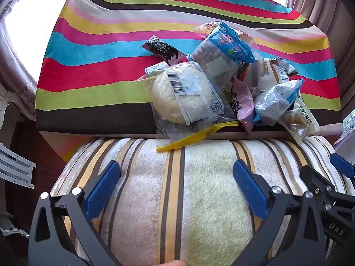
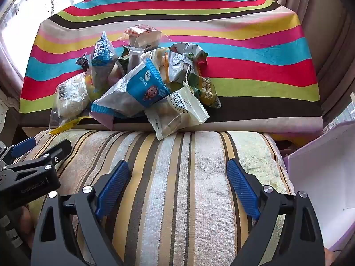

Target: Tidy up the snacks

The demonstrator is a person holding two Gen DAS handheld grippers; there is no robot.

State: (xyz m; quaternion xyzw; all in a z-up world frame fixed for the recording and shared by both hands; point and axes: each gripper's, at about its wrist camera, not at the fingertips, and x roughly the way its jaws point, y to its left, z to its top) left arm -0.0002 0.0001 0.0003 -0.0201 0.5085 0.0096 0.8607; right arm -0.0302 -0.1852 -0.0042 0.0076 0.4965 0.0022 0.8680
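Left wrist view: a loose pile of snacks lies on a striped cloth, near its front edge. Closest is a round pale cake in a clear wrapper with a barcode, its yellow tie hanging over the edge onto a striped cushion. Behind it leans a blue pack with a cartoon face, and a dark chocolate bar lies off to the left, apart from most of the heap. A second blue pack and a cream pack sit at the right (the cream one overhangs the edge).

The left gripper is spread wide over the cushion, holding nothing, its blue pads clear of the snacks.

From the right wrist view, the right gripper is likewise wide apart and empty above the cushion, short of the pile. A green pack shows on the heap's right side, and a white-lined box stands at the right.
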